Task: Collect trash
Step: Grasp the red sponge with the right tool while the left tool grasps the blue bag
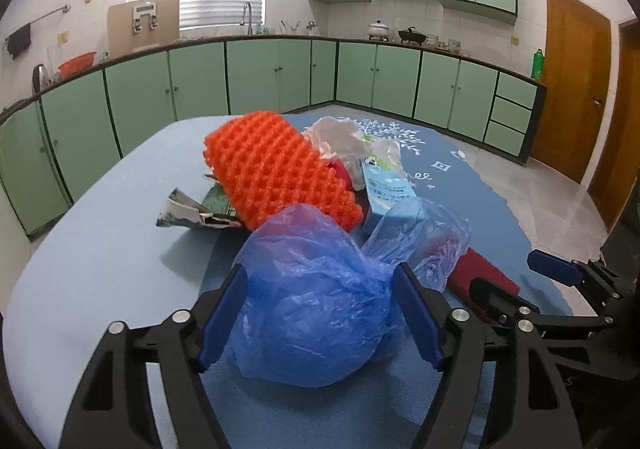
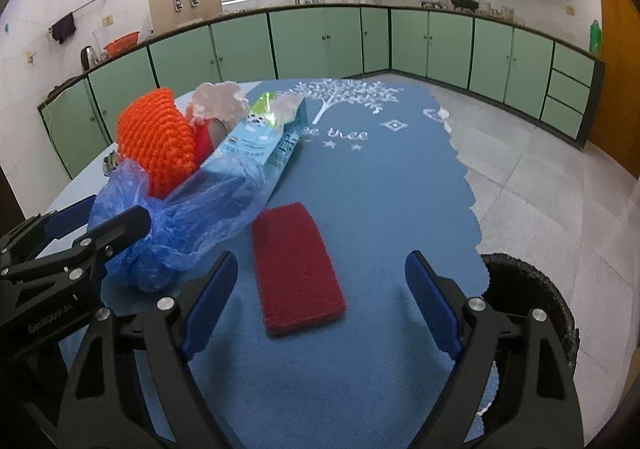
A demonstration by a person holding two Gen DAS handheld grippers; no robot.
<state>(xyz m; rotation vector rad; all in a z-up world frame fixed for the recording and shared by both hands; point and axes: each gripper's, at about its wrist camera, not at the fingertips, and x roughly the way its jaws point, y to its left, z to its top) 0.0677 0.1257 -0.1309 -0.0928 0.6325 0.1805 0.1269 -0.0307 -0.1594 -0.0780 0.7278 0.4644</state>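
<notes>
Left gripper (image 1: 320,313) jaws spread either side of blue bag (image 1: 312,301), not pinching; right gripper (image 2: 320,301) spread over red sponge (image 2: 296,265), long axis running away between fingers; bin (image 2: 532,301) right

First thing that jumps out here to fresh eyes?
The orange foam mesh heaped on trash mid-table. In front of it, a crumpled blue plastic bag sits between the left hand-held gripper jaws, and a dark red scrub pad lies flat before the open right hand-held gripper.
</notes>
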